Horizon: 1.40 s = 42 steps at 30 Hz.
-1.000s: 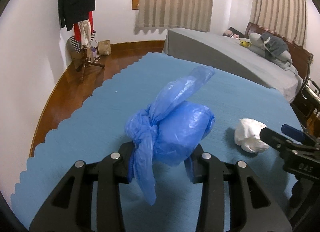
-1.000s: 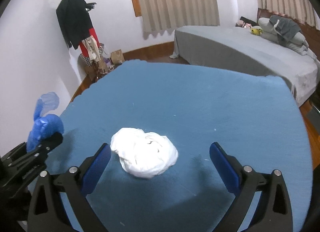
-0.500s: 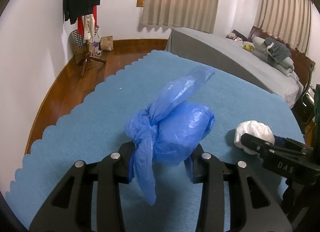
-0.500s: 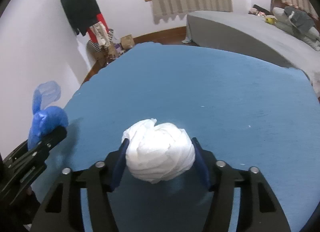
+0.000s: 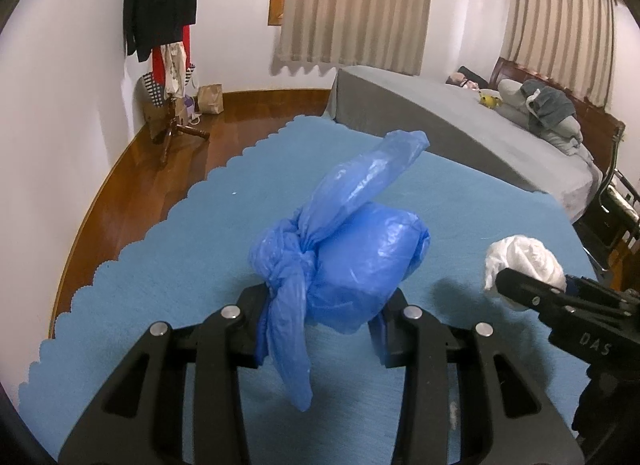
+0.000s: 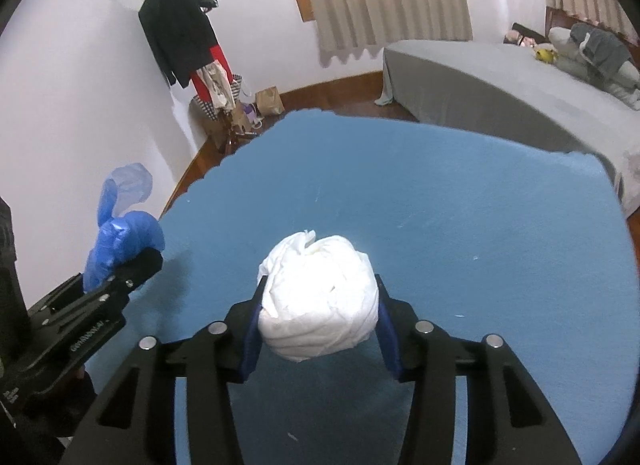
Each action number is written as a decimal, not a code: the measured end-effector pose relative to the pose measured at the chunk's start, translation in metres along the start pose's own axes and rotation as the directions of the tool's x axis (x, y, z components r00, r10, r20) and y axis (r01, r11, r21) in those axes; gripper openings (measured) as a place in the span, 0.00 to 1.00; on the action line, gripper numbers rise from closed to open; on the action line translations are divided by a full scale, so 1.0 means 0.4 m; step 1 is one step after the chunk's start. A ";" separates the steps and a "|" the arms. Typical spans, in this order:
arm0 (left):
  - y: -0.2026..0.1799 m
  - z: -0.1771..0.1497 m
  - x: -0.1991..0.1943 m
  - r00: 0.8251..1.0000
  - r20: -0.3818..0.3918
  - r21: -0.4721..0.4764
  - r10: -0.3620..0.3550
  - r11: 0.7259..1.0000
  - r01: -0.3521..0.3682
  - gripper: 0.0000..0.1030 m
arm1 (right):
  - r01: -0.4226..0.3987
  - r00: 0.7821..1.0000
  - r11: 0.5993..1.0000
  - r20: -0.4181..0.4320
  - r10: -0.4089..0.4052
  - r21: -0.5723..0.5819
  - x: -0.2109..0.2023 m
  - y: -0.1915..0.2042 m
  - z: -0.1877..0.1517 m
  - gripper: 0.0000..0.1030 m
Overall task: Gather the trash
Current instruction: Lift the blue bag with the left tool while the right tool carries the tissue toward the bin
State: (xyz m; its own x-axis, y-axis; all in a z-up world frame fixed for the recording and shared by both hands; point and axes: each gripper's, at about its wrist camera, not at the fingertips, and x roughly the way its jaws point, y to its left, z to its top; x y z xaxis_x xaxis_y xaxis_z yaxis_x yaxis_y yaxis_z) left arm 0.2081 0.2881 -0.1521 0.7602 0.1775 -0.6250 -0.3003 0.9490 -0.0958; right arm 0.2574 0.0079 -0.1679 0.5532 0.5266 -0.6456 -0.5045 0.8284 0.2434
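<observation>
Left claw (image 5: 320,329) clenched on knotted blue plastic bag (image 5: 360,261), bag held between its fingers above blue rug (image 5: 200,233). Right claw (image 6: 318,329) clamped around white crumpled wad (image 6: 320,301), blue pads pressing both sides, wad off rug. Grey bed (image 6: 480,81) behind rug; coat rack (image 5: 168,25) in corner by wall.

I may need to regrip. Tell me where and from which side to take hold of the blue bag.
Grip the blue bag across its full, rounded body, coming from the near side as the left hand-held gripper does now. The knot and loose tails are thin and floppy; the bulging body fills the jaws.
</observation>
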 end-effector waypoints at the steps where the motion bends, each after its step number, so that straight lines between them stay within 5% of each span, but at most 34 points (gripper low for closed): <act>1: -0.006 0.000 -0.007 1.000 0.003 0.004 -0.001 1.000 0.001 0.36 | 0.002 1.000 1.000 0.012 -0.002 0.001 -0.019 -0.003 0.001 0.46; 17: -0.138 0.003 -0.151 0.994 0.031 0.045 -0.103 0.994 0.101 0.36 | 0.042 0.989 0.998 0.137 -0.047 0.040 -0.276 -0.036 0.001 0.47; 42: -0.453 -0.055 -0.443 0.944 0.072 0.202 -0.322 0.931 0.303 0.37 | 0.178 0.939 0.980 0.281 -0.196 0.091 -0.693 -0.150 -0.095 0.48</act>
State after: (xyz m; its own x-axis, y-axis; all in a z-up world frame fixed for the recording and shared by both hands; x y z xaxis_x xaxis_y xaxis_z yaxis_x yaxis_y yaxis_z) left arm 0.1152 0.0790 -0.0411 0.8559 -0.1195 -0.5032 0.0668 0.9903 -0.1216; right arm 0.1092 -0.1951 -0.0311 0.8050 0.3856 -0.4508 -0.3356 0.9227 0.1899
